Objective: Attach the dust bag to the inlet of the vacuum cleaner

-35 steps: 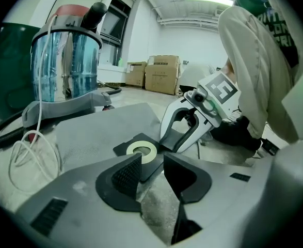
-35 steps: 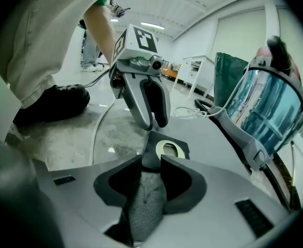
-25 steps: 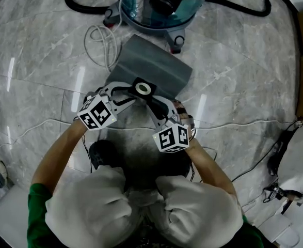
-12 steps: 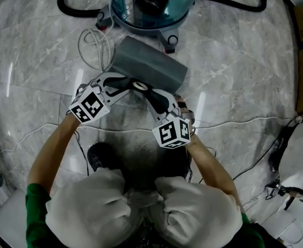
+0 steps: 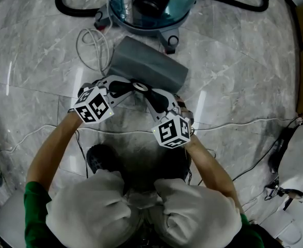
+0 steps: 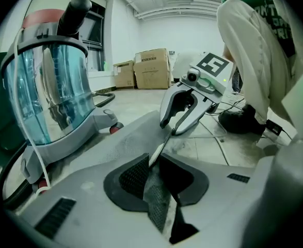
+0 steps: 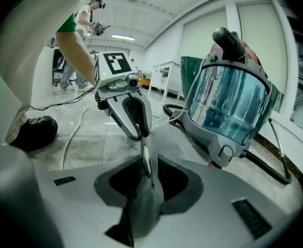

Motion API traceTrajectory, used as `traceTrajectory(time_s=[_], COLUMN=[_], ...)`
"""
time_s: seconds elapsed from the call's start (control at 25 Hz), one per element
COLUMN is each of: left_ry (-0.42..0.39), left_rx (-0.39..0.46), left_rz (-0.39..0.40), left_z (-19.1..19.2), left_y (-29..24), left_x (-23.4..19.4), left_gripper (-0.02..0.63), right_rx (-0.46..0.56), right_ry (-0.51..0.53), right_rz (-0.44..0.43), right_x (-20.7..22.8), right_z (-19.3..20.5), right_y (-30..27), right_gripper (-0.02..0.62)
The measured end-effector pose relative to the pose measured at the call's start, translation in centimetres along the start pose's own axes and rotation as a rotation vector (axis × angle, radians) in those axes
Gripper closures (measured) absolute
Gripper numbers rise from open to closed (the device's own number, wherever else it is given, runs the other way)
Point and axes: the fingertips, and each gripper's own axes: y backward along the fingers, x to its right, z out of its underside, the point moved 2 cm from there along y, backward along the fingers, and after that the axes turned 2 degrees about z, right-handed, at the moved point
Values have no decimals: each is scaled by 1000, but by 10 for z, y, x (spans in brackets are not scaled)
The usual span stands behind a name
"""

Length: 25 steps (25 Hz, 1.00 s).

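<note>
The grey dust bag (image 5: pixel 148 66) lies on the marble floor (image 5: pixel 234 76), just near of the vacuum cleaner (image 5: pixel 146 6) and a little to its right. The bag's far corner comes close to one of the cleaner's castors. The bag's dark collar (image 5: pixel 139 87), with its pale ring, is at the near end and is raised between the two tools.

The left hand-held gripper (image 5: pixel 130 85) comes at the collar from the left. In the left gripper view its jaws are closing, with a narrow gap left, and the thin edge of the collar stands between them. Whether the pads press on it cannot be told.

The right hand-held gripper (image 5: pixel 147 91) comes at the collar from the right. In the right gripper view its jaws are pinched on the collar's edge, with grey bag material bunched below the pads. Each tool shows in the other's view, with its tips at the same card edge.

The vacuum cleaner has a clear blue-tinted tank (image 6: pixel 53 97) and a dark handle on top. It stands upright on its wheeled base, apart from the bag's collar. A coiled white cord (image 5: pixel 92 43) lies on the floor left of the bag, and a black hose (image 5: pixel 71 9) curves round the cleaner's far left side. Cardboard boxes (image 6: pixel 151 68) stand far back by the wall
</note>
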Motion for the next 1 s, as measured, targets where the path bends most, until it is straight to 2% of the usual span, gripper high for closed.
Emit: traceTrajectory(time_s=[0.28, 0.68, 1.0], left_ry=[-19, 58, 60], left_rx=[-6, 21, 30], left_rz=[42, 82, 93], left_z=[-6, -11, -14], left_y=[-8, -11, -14], left_x=[-7, -17, -25], left_gripper=[552, 563, 565], right_rx=[12, 57, 77], right_ry=[-29, -117, -189], right_rz=[-31, -97, -128], right_x=[6, 21, 34], right_z=[5, 7, 5], right_y=[-8, -12, -15], right_gripper=[568, 569, 568])
